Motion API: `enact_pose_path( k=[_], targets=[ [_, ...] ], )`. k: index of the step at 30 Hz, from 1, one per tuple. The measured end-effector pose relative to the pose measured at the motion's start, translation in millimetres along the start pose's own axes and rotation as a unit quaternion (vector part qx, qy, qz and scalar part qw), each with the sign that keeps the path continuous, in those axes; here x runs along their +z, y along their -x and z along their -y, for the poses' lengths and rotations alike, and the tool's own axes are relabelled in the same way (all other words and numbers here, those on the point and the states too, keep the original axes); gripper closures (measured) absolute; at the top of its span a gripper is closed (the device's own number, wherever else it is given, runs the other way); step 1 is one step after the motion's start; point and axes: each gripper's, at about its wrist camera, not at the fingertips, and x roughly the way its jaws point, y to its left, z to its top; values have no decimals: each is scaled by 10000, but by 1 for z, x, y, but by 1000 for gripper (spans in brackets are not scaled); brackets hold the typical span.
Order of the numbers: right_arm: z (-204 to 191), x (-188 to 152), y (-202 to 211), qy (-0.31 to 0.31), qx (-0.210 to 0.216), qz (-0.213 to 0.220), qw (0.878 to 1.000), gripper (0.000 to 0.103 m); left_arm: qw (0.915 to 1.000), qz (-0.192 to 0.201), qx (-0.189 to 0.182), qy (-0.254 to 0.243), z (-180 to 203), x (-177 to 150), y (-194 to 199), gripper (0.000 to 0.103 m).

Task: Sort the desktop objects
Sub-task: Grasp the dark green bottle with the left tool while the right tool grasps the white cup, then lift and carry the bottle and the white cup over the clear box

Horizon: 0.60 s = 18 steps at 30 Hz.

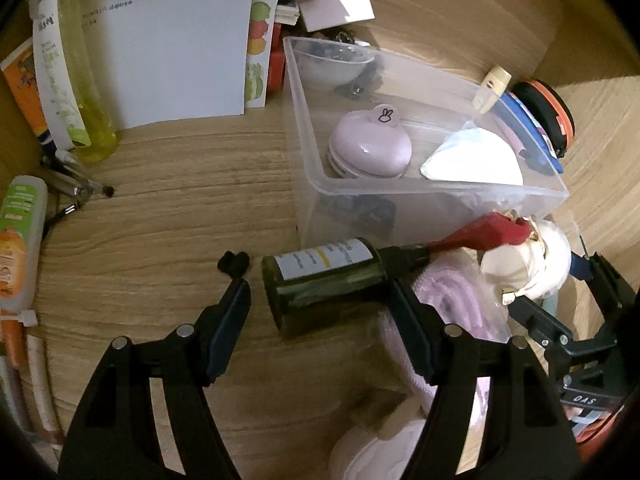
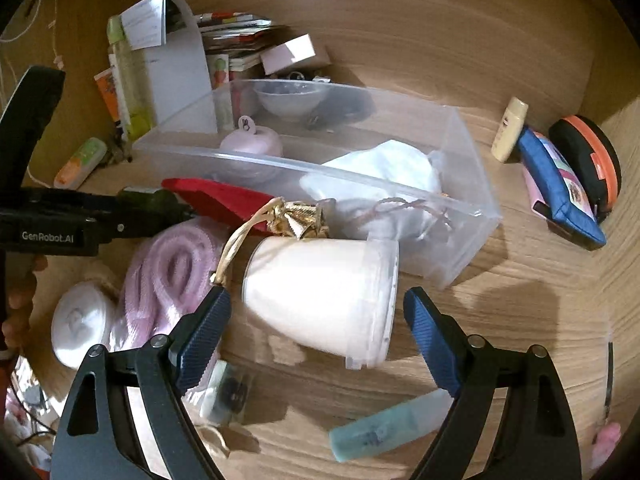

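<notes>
Wooden worktop [image 1: 160, 216], contents listed left to right.

1. Orange-and-green tube [image 1: 18, 240], lying at the far left edge, beside an upright yellow-green bottle [image 1: 84, 80] and a white printed sheet [image 1: 176, 48].
2. Left gripper [image 1: 320, 292]: fingers spread wide, one either side of the base end of item 3; contact cannot be told.
3. Dark green bottle [image 1: 320, 276] with a white label, lying on its side just in front of item 4.
4. Clear plastic bin [image 2: 460, 184], holding a pink round case [image 1: 370, 148] with a rabbit mark, white bundled cloth [image 1: 476, 156] and a small clear bowl [image 2: 286, 100].
5. Pink rolled towel [image 2: 172, 276], left of item 6.
6. White plastic tub [image 2: 320, 296], lying on its side against the bin's near wall, a gold ornament [image 2: 298, 220] and red fabric [image 2: 224, 200] just behind it.
7. Right gripper [image 2: 316, 316]: fingers spread, flanking the tub, apparently not touching it.
8. Teal tube [image 2: 388, 426], lying near the right finger.
9. Blue pouch [image 2: 560, 188] and orange-rimmed black case [image 2: 588, 160], far right.
</notes>
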Motion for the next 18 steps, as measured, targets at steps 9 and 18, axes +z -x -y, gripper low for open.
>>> enact_pose_path(
  k=[9,18],
  targets=[
    [-1,2,2,228,229,128,9994,37,9995,-48,-311,53,-2,1,-3,37],
    [25,0,10,-298,693,128,9971,40,9994,215,-181,214,-9,-5,10,40]
  ],
)
